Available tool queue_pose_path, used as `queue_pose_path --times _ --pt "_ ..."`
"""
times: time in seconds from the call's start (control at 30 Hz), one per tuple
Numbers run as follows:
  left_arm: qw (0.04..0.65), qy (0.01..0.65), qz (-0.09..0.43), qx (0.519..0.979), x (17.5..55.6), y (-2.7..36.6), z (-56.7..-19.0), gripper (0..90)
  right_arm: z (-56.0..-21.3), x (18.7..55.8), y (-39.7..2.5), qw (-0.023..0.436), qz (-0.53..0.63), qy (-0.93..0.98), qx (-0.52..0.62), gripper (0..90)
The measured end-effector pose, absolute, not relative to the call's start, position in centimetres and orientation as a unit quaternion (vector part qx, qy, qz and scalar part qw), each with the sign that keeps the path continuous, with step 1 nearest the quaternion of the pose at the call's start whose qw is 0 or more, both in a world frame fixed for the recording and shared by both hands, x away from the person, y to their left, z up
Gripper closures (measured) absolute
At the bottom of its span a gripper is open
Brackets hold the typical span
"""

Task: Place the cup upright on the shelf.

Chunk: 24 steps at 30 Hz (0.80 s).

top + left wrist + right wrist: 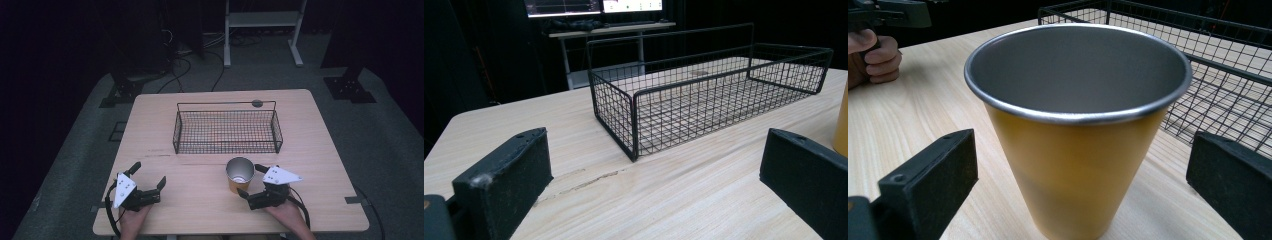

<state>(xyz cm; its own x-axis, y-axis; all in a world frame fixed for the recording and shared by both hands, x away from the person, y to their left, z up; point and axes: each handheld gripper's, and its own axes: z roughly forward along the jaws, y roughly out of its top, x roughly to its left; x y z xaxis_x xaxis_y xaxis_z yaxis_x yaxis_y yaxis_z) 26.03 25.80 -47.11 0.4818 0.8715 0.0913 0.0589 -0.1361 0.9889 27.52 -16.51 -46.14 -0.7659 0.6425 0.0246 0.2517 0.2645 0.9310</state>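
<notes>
A yellow metal cup (239, 174) with a silver rim stands upright on the wooden table (310, 150), just in front of the black wire basket (227, 130). My right gripper (252, 180) is open, its jaws spread on either side of the cup (1078, 145) without touching it. At the near left of the table my left gripper (148, 176) is open, nothing between its jaws. It faces the empty basket (704, 95), and a yellow sliver of the cup (841, 125) shows at the edge of the left gripper view.
The other hand (870, 55) holding its gripper shows at the top left of the right gripper view. Beyond the table stand a white frame (262, 30), black stand bases (350, 87) and cables (175, 70) on grey floor.
</notes>
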Motion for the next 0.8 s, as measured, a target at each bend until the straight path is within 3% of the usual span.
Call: queue_pose_path --times 0.8 --pt "0.555 0.353 0.366 0.658 26.0 25.8 -47.1 0.0 -45.8 28.8 -14.6 0.186 0.529 0.777 0.286 0.0"
